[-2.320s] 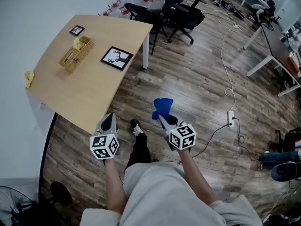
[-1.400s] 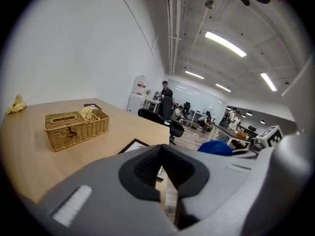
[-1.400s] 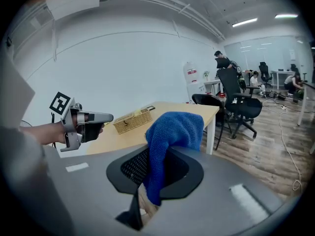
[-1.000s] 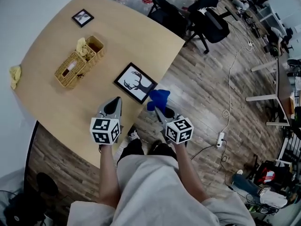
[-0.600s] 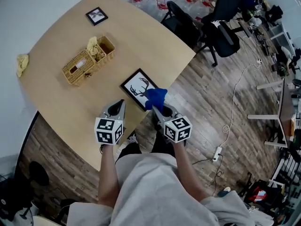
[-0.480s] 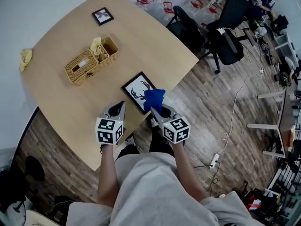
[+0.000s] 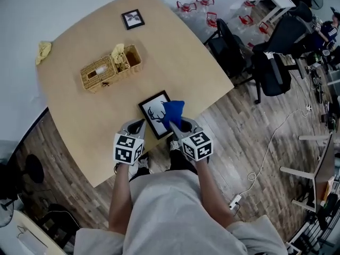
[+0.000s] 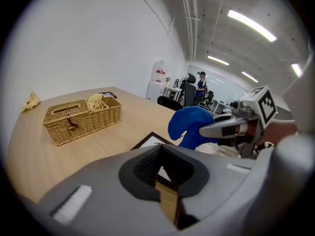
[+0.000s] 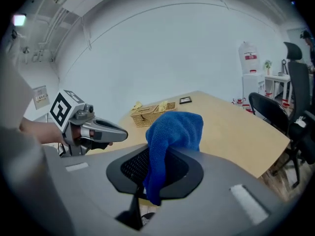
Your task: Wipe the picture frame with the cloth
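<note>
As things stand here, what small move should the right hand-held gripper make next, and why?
Probably lower the right hand-held gripper slightly so the blue cloth meets the picture frame. The cloth is clamped in its jaws and hangs over one side of the frame, seemingly above it rather than pressed on it.

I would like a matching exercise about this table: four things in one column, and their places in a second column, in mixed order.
1. blue cloth
2. deer picture frame
3. wicker basket
4. yellow rag

A. flat near the near edge of the table
B. in the right hand-held gripper
C. at the table's far left corner
D. mid-table

Pairs: 1-B, 2-A, 3-D, 4-C
</note>
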A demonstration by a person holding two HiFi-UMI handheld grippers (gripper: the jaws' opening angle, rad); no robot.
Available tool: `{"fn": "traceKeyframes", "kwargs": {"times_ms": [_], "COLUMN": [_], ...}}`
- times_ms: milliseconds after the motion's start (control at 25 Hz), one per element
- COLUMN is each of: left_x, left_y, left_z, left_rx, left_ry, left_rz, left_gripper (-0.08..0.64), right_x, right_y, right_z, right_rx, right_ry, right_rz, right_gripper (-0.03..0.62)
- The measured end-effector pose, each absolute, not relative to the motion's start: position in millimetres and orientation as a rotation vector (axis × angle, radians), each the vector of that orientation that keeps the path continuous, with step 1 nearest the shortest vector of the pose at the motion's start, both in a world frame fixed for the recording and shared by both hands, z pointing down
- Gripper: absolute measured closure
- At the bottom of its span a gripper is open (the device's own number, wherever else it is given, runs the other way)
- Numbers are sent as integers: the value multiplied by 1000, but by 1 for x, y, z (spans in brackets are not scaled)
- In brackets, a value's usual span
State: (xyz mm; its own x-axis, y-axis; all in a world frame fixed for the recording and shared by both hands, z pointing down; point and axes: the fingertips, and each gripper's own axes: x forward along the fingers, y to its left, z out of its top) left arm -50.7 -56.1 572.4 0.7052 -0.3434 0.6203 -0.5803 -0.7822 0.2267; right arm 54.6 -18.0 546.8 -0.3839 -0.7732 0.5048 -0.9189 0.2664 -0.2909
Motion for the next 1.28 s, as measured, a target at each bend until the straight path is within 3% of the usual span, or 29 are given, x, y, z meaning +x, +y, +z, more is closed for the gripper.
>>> {"fn": "traceKeyframes", "kwargs": {"times_ms": [1000, 1280], "left_x": [-27, -12], "left_y": [-40, -40], "left_z": [629, 643], "left_rx": [2406, 2416], "left_ry": [-873, -746], "left_rz": [910, 1094], "left_gripper": [508, 508], "right_x": [69, 90], "right_y": [-62, -95], "right_z": [586, 591], "right_rx": [963, 905], "right_ry": [-2346, -2309], "right_rz": [484, 393], "right_gripper": [548, 548]}}
